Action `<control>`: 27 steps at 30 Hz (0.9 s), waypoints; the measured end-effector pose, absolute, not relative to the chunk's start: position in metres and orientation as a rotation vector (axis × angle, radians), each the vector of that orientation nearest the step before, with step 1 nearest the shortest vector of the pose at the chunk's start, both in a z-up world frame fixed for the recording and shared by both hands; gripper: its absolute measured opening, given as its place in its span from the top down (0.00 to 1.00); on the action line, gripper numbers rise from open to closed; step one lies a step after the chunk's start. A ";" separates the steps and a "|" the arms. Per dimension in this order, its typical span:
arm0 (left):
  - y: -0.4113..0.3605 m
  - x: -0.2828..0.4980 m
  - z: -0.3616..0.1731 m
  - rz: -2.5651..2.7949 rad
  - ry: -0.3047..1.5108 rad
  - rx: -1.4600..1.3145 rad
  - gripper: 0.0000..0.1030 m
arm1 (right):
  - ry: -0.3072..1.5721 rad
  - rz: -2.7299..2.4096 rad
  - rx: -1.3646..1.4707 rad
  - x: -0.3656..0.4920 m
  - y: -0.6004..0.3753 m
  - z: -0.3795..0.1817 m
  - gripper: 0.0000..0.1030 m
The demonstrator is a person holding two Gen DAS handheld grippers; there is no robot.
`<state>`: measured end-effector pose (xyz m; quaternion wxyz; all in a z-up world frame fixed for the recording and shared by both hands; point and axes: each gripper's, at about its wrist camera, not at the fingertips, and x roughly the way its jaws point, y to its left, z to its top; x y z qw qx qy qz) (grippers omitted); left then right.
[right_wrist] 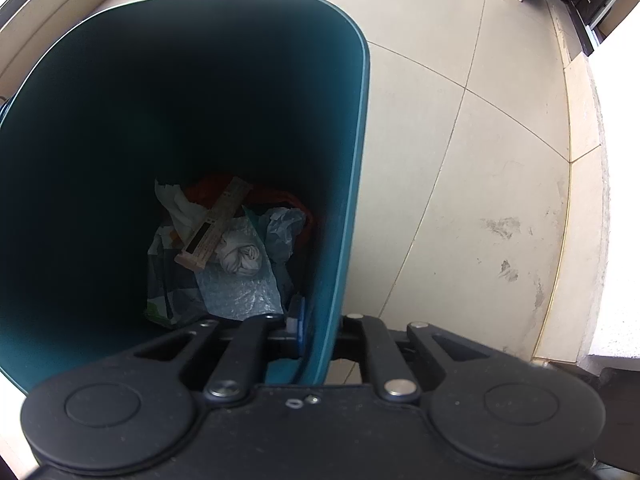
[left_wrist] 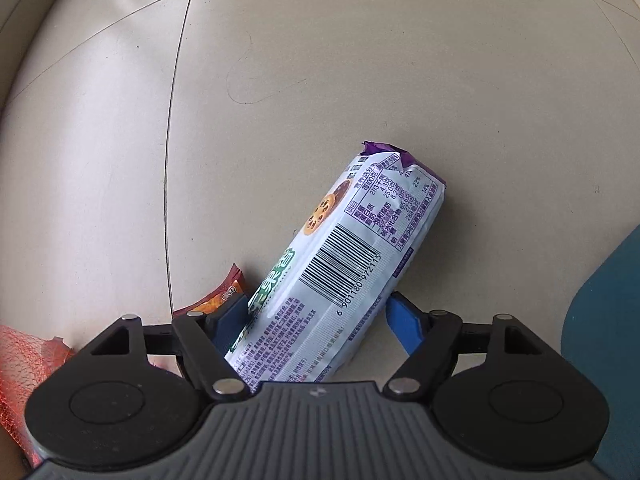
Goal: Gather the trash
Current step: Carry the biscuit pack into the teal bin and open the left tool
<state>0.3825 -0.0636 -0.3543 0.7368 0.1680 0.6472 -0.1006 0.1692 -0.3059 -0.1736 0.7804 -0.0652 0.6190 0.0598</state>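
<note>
Trash lies at the lower left of the left wrist view: one piece of orange-red plastic netting (left_wrist: 20, 364) on the beige tiled floor (left_wrist: 360, 80), and just right of it one orange snack wrapper (left_wrist: 218, 298), partly hidden behind the left hand-held gripper (left_wrist: 316, 316). That gripper's two blue-padded fingers (left_wrist: 404, 322) are clamped on the near end of one long white-and-purple biscuit packet (left_wrist: 344, 256), which slants away up and to the right; it carries a barcode numbered 6 901180 972115, a table of Chinese nutrition print and a picture of a round biscuit. One dark teal edge at the far right is the bin's side (left_wrist: 604, 340). In the right wrist view, one tall teal plastic trash bin (right_wrist: 352, 128) fills the left half; at its bottom sit crumpled white paper (right_wrist: 176, 208), one flat printed cardboard strip (right_wrist: 212, 232), one knotted white wad (right_wrist: 240, 260) and one sheet of clear bubble wrap (right_wrist: 240, 292). The right hand-held gripper (right_wrist: 316, 332) is closed on the bin's near wall, one finger inside and one outside.
</note>
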 end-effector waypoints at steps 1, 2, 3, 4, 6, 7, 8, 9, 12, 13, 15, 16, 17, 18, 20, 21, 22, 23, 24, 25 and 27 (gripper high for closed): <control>-0.061 0.381 -0.353 -0.212 1.424 0.352 0.34 | 1.335 0.127 -0.138 0.169 -0.306 -0.173 0.92; -0.060 0.379 -0.352 -0.202 1.421 0.341 0.35 | 1.334 0.124 -0.132 0.168 -0.306 -0.173 0.92; -0.057 0.376 -0.350 -0.190 1.414 0.331 0.36 | 1.331 0.122 -0.130 0.168 -0.306 -0.173 0.93; -0.056 0.374 -0.348 -0.183 1.411 0.319 0.36 | 1.328 0.119 -0.128 0.167 -0.307 -0.172 0.93; -0.051 0.366 -0.343 -0.164 1.410 0.296 0.37 | 1.324 0.116 -0.124 0.166 -0.308 -0.170 0.93; -0.050 0.363 -0.341 -0.158 1.406 0.288 0.37 | 1.322 0.115 -0.122 0.166 -0.308 -0.169 0.93; -0.046 0.359 -0.336 -0.150 1.401 0.268 0.37 | 1.321 0.114 -0.121 0.166 -0.308 -0.169 0.93; -0.044 0.356 -0.332 -0.140 1.398 0.253 0.37 | 1.317 0.113 -0.119 0.165 -0.309 -0.167 0.94; -0.033 0.342 -0.312 -0.114 1.366 0.225 0.38 | 1.309 0.112 -0.112 0.163 -0.311 -0.164 0.94; -0.029 0.338 -0.307 -0.110 1.359 0.209 0.38 | 1.307 0.111 -0.110 0.163 -0.312 -0.163 0.95; -0.020 0.329 -0.290 -0.098 1.340 0.188 0.38 | 1.303 0.111 -0.103 0.162 -0.313 -0.162 0.95; -0.017 0.324 -0.280 -0.091 1.332 0.178 0.38 | 1.299 0.111 -0.108 0.161 -0.312 -0.162 0.95; -0.013 0.318 -0.271 -0.091 1.322 0.164 0.38 | 1.296 0.109 -0.109 0.161 -0.312 -0.162 0.95; -0.013 0.313 -0.262 -0.087 1.310 0.157 0.38 | 1.294 0.105 -0.113 0.161 -0.311 -0.161 0.95; -0.009 0.303 -0.239 -0.088 1.282 0.150 0.38 | 1.290 0.099 -0.116 0.161 -0.310 -0.161 0.95; -0.009 0.296 -0.226 -0.093 1.265 0.145 0.38 | 1.288 0.094 -0.111 0.161 -0.309 -0.160 0.95; -0.009 0.291 -0.216 -0.096 1.251 0.148 0.38 | 1.287 0.091 -0.107 0.161 -0.309 -0.160 0.95; -0.011 0.286 -0.202 -0.099 1.227 0.158 0.38 | 1.288 0.091 -0.104 0.160 -0.309 -0.160 0.95; -0.011 0.279 -0.191 -0.101 1.209 0.163 0.38 | 1.290 0.093 -0.097 0.160 -0.308 -0.160 0.95; -0.007 0.268 -0.178 -0.109 1.189 0.162 0.38 | 1.295 0.095 -0.085 0.159 -0.309 -0.159 0.95; -0.010 0.252 -0.154 -0.136 1.164 0.146 0.38 | 1.298 0.100 -0.081 0.157 -0.309 -0.160 0.95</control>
